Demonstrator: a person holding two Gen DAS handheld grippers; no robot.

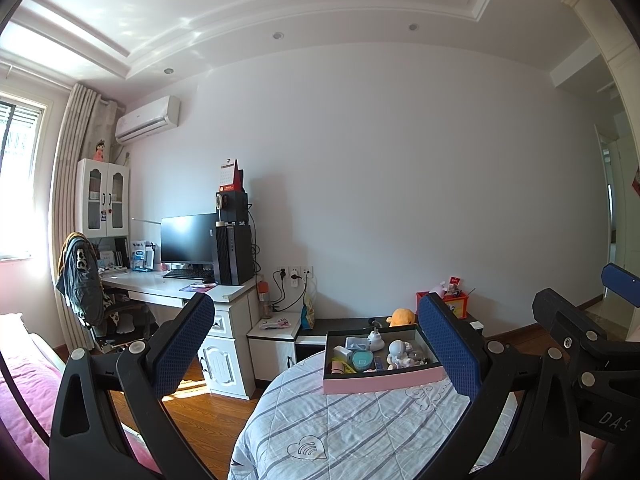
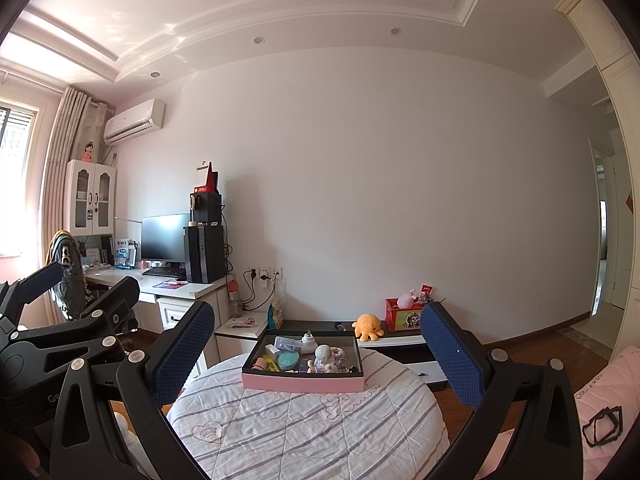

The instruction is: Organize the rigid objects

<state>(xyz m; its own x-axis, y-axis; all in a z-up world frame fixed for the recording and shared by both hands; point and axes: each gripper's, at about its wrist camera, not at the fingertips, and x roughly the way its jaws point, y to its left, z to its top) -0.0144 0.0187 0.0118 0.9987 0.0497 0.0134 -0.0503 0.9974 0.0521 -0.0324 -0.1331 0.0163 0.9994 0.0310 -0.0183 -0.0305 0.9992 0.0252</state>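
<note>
Striped quilted bed point(image 2: 304, 432) carries 1 pink tray point(image 2: 302, 383).

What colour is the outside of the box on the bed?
Pink box, clearest in right wrist view.

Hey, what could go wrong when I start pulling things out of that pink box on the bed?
The pink-sided tray sits on a soft striped quilt, so pressing down may tip it. Its small items, such as the white figurine and teal case, are crowded together, so wide-open jaws may knock neighbours.
</note>
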